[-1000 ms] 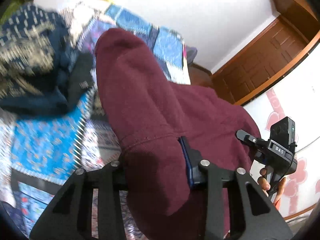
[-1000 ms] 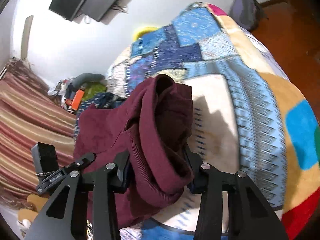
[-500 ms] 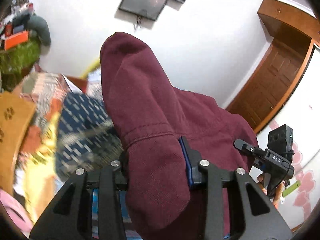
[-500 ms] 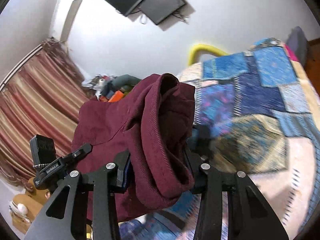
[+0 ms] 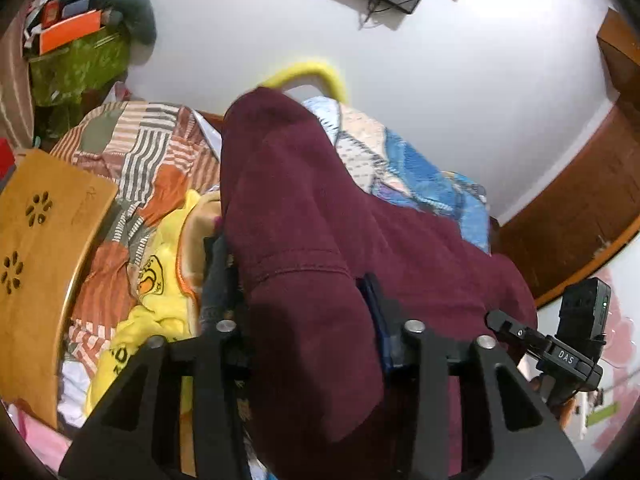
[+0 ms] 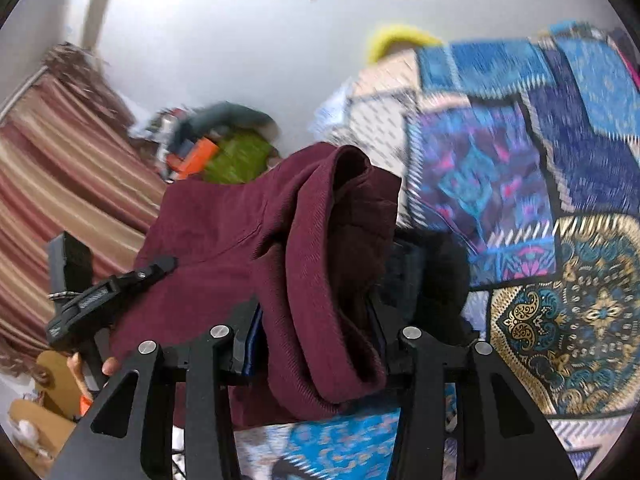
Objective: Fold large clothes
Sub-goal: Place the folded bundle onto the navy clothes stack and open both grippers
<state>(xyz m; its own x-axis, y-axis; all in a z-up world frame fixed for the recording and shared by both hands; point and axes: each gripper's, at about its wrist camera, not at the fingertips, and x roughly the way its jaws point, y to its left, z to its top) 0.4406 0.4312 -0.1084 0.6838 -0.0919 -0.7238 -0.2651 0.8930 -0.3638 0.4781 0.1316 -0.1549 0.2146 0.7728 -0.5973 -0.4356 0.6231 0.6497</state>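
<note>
A large maroon garment [image 5: 304, 216] hangs between my two grippers above the bed. My left gripper [image 5: 308, 320] is shut on a hemmed edge of it; the cloth drapes over and hides the fingertips. My right gripper [image 6: 316, 320] is shut on a bunched ribbed edge of the same garment [image 6: 320, 240]. The right gripper also shows at the right of the left wrist view [image 5: 560, 352], and the left gripper at the left of the right wrist view [image 6: 100, 292], with the maroon cloth stretched between them.
A patchwork bedspread [image 6: 540, 160] covers the bed. A yellow garment [image 5: 160, 280] and a striped orange quilt [image 5: 140, 160] lie at the left. A wooden board [image 5: 40, 260] stands at the far left. A dark garment [image 6: 440, 280] lies beyond the right gripper.
Both grippers have swung with the maroon garment: the views tilted up toward the wall, then back down toward the bed. The grip on the garment is unchanged.
</note>
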